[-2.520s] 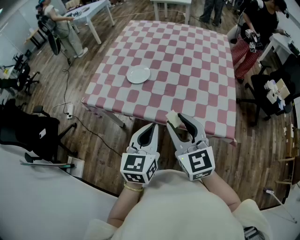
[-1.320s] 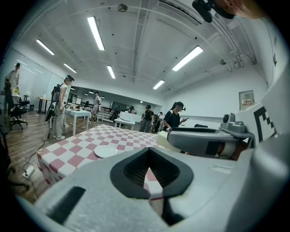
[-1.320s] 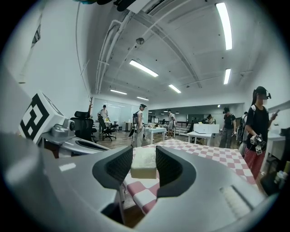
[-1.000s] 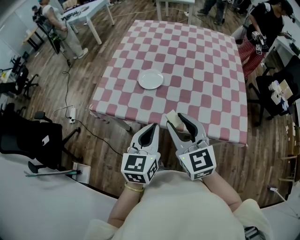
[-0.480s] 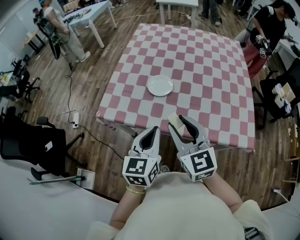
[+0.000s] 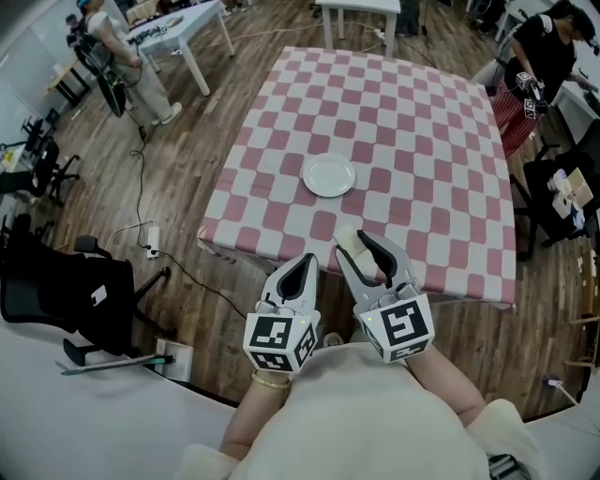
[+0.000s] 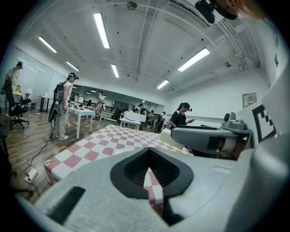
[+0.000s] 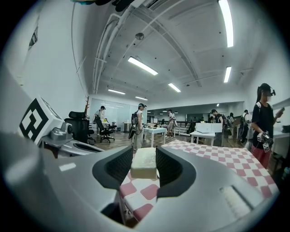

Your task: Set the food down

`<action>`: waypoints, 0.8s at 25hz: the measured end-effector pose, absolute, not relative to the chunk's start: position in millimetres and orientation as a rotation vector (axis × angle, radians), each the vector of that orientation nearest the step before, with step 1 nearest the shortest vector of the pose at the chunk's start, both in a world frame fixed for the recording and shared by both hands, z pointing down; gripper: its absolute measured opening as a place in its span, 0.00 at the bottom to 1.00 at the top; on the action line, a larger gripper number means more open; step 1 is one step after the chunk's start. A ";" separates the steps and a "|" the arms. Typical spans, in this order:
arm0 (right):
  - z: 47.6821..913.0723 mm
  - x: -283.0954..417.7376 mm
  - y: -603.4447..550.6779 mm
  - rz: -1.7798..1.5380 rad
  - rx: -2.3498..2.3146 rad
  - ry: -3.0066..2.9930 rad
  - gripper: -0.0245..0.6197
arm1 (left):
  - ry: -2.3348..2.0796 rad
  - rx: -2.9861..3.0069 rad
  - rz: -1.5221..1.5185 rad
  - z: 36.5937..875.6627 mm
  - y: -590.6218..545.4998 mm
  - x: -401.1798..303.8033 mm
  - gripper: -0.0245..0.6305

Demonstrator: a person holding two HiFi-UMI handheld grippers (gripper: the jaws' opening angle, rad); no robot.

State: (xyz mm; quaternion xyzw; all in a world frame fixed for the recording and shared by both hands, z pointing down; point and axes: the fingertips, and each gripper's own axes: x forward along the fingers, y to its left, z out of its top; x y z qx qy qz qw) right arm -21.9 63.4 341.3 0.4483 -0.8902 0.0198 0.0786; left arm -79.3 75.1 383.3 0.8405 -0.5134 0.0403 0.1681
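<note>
Open office, wood floor (image 6: 187, 281), strip lights (image 7: 102, 29) on the ceiling. Square table (image 6: 394, 122) under a pink-and-white check cloth. Only a white plate (image 6: 329, 175) on it, just near-side of the table's middle.

Around the table: black chair (image 6: 56, 281) off its left near corner. A cable (image 6: 139, 178) and power strip (image 6: 153, 251) lie on the floor left of it. White tables (image 6: 178, 23) stand beyond its far left corner. One person stands by those tables, another at the table's far right corner.

Right gripper (image 6: 361, 246) is clamped on the food (image 6: 347, 241), a pale cream block. Pads press both of its sides, with the block at the jaw tips. It's in the air at the table's near edge, short of the plate and not touching it.

Left gripper (image 6: 305, 262) is closed with tips together and nothing between the pads. It sits just off the table's near edge, beside the right one.
</note>
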 end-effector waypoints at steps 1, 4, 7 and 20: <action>341.8 -22.7 62.1 0.063 1.341 -2.666 0.30 | -1.461 2.389 0.115 383.9 73.9 -80.2 0.04; 342.8 -23.8 57.1 0.073 1.335 -2.666 0.30 | -1.463 2.382 0.117 385.1 69.7 -81.9 0.04; 343.7 -24.2 49.8 0.081 1.326 -2.666 0.30 | -1.468 2.368 0.117 386.5 63.2 -83.0 0.04; 340.3 -28.1 -11.8 0.065 1.266 -2.680 0.30 | -1.503 2.343 0.109 383.8 6.2 -87.4 0.04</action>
